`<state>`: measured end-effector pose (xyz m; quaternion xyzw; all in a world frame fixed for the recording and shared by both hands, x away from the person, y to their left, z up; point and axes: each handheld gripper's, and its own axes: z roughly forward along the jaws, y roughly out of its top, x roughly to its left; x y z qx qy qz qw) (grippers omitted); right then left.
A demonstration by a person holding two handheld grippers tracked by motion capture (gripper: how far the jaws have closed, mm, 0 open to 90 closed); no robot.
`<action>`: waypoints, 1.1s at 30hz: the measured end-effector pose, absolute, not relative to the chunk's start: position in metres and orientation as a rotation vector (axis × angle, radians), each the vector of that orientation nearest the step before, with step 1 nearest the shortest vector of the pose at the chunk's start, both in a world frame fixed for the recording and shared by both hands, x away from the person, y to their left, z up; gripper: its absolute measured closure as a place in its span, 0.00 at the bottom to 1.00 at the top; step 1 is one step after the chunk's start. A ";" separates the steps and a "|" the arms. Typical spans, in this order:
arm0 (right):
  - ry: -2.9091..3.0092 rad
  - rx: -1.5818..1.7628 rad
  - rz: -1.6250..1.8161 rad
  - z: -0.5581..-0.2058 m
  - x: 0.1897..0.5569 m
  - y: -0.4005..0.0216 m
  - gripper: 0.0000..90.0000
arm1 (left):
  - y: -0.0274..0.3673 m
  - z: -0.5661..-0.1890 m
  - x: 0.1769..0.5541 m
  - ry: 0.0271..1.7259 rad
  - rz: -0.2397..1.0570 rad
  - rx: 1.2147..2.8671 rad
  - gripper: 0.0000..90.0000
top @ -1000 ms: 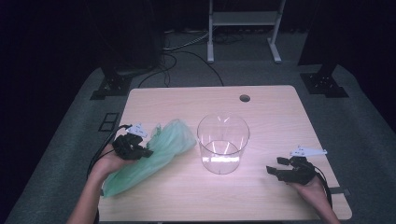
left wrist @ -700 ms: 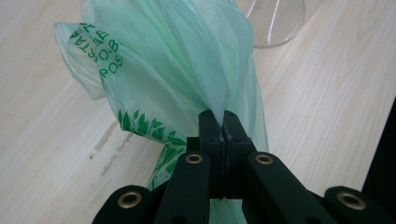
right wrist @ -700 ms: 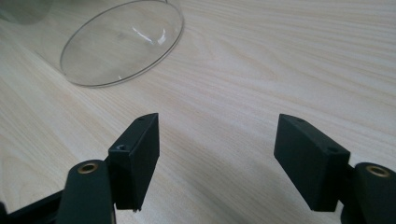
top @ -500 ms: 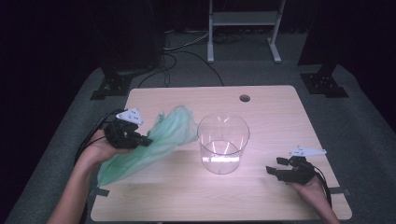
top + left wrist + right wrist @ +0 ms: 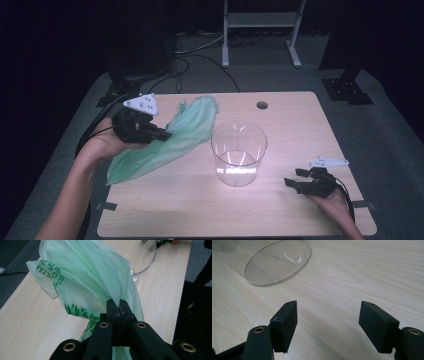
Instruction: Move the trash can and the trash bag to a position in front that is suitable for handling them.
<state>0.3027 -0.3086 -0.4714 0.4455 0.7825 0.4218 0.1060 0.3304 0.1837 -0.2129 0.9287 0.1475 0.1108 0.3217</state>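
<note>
Above the worktop's (image 5: 280, 220) left side, our left hand-held gripper (image 5: 120, 308) pinches the thin green plastic bag (image 5: 170, 137); it could slip or tear beside the clear glass cylinder (image 5: 239, 152). Our right hand-held gripper (image 5: 328, 322) gapes wide.

Green bag's (image 5: 85, 277) print partly folded away
</note>
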 end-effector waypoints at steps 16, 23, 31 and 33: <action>2.303 1.312 1.251 -0.470 0.302 -0.312 0.34 | 0.125 -0.174 0.339 0.225 0.302 2.432 0.99; 2.300 1.312 1.260 -0.469 0.302 -0.312 0.34 | 0.094 -0.174 0.348 0.156 0.270 2.417 0.99; 2.289 1.313 1.270 -0.468 0.301 -0.315 0.34 | 0.059 -0.182 0.361 0.089 0.213 2.399 0.99; 2.287 1.311 1.272 -0.467 0.301 -0.316 0.34 | 0.049 -0.185 0.364 0.074 0.200 2.395 0.99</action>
